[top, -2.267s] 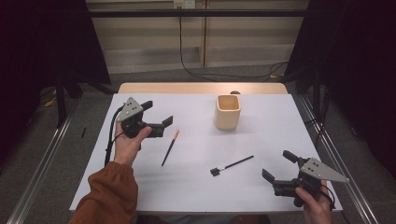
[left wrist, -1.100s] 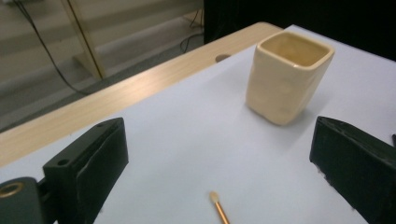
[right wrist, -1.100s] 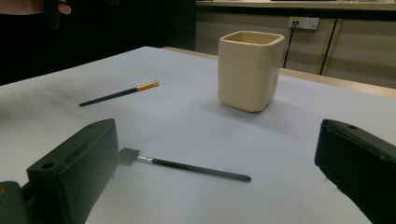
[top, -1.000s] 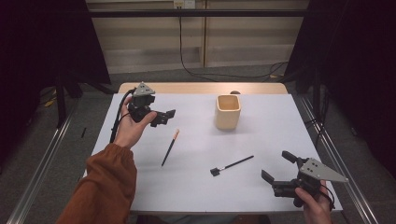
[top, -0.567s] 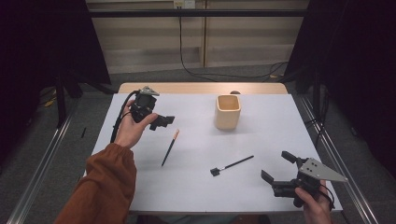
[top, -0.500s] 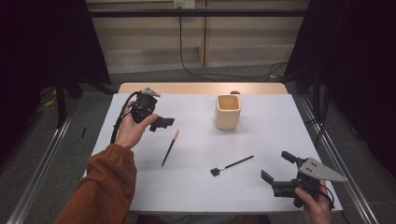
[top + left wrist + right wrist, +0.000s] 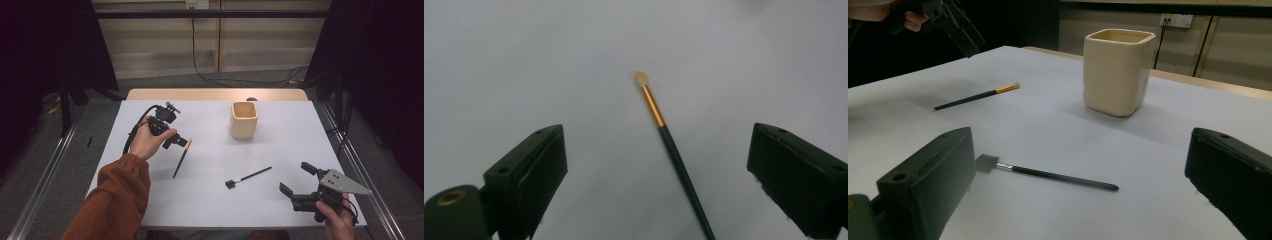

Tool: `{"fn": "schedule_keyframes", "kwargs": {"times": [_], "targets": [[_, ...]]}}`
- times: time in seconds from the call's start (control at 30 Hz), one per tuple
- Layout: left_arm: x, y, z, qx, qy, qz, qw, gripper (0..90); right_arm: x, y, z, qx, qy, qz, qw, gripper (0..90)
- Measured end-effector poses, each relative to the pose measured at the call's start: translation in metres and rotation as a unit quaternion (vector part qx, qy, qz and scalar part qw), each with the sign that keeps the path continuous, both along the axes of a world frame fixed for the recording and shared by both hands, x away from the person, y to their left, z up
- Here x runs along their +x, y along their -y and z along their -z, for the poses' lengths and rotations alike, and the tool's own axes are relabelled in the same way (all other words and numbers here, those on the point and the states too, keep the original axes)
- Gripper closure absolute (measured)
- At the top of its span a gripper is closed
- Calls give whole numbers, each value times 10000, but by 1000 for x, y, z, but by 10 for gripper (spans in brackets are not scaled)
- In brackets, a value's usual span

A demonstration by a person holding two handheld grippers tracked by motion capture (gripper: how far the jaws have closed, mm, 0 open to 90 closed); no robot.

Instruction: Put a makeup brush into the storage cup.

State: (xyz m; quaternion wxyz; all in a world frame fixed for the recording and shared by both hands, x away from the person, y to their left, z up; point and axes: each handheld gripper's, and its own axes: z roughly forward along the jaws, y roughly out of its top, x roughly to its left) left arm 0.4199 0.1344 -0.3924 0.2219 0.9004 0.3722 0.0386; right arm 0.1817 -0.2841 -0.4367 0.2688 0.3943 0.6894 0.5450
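Observation:
A thin dark brush [image 7: 180, 159] with a gold ferrule and pale orange tip lies left of centre on the white table [image 7: 210, 205]. My left gripper [image 7: 175, 140] hangs tilted down just above its tip end, open. In the left gripper view the brush [image 7: 664, 135] runs up between the wide-apart jaws of that gripper [image 7: 656, 150], untouched. A black flat-headed brush [image 7: 248, 177] lies near the middle. My right gripper [image 7: 297, 178] rests open at the front right, facing that flat brush [image 7: 1048, 175] and a cream square cup [image 7: 1118, 70].
The cream cup [image 7: 244, 120] stands upright towards the back, right of centre. A black cable [image 7: 134, 132] loops from the left gripper over the table's left side. Beyond the back edge are a wooden strip [image 7: 215, 94] and floor cables.
The left hand has swung its gripper from facing right to tipping downward, and moved it right and nearer, over the orange-tipped brush. The right gripper and both brushes have stayed put.

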Motion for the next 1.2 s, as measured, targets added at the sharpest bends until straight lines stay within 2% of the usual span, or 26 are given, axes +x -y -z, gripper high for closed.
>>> {"fn": "schedule_keyframes", "kwargs": {"times": [0.07, 0.13, 0.27, 0.37, 0.4, 0.47, 0.57, 0.6, 0.73, 0.9, 0.93, 1.03, 1.1, 1.2], "targets": [[-2, 2, 1, -70, -163, -4, 9998, 124, 0, 0, 0, 15, -10, -6, 10000, 0], [-4, 5, 2, -47, -272, 2, 9996, 130, 0, 0, 0, 12, -15, -12, 10000, 0], [-4, 8, 9, 183, -483, 9, 9987, 130, 0, -1, 0, -12, -28, -44, 10000, 0], [-3, 9, 17, 464, -735, 0, 9962, 120, 0, -1, 0, -28, -21, -53, 10000, 0], [-2, 10, 20, 500, -851, -3, 9951, 102, 0, -1, 0, -16, -29, -44, 10000, 0], [-2, 11, 23, 605, -889, 9, 9942, 87, 0, -1, 0, -17, -34, -43, 10000, 0], [-3, 14, 28, 626, -1005, 36, 9930, 71, 0, -1, 0, -13, -35, -56, 10000, 0], [-3, 14, 30, 684, -1030, 73, 9923, 67, 0, -1, 0, -23, -21, -64, 10000, 0], [-4, 16, 35, 659, -1074, 111, 9920, 53, 0, -1, 0, -15, -29, -58, 10000, 0], [-6, 17, 40, 806, -1055, 172, 9910, 58, 0, -2, 1, -35, -56, -88, 9999, 0], [-6, 17, 40, 782, -1056, 200, 9911, 71, 0, -2, 1, -42, -60, -91, 9999, 0], [-8, 17, 42, 803, -1079, 207, 9907, 184, 0, -2, 1, -54, -58, -92, 9999, 0], [-10, 18, 43, 760, -1078, 146, 9912, 243, 0, -2, 1, -54, -58, -93, 9999, 0], [-12, 19, 45, 750, -1020, -92, 9919, 296, 0, -2, 1, 11, -94, -103, 9999, 0]]}}
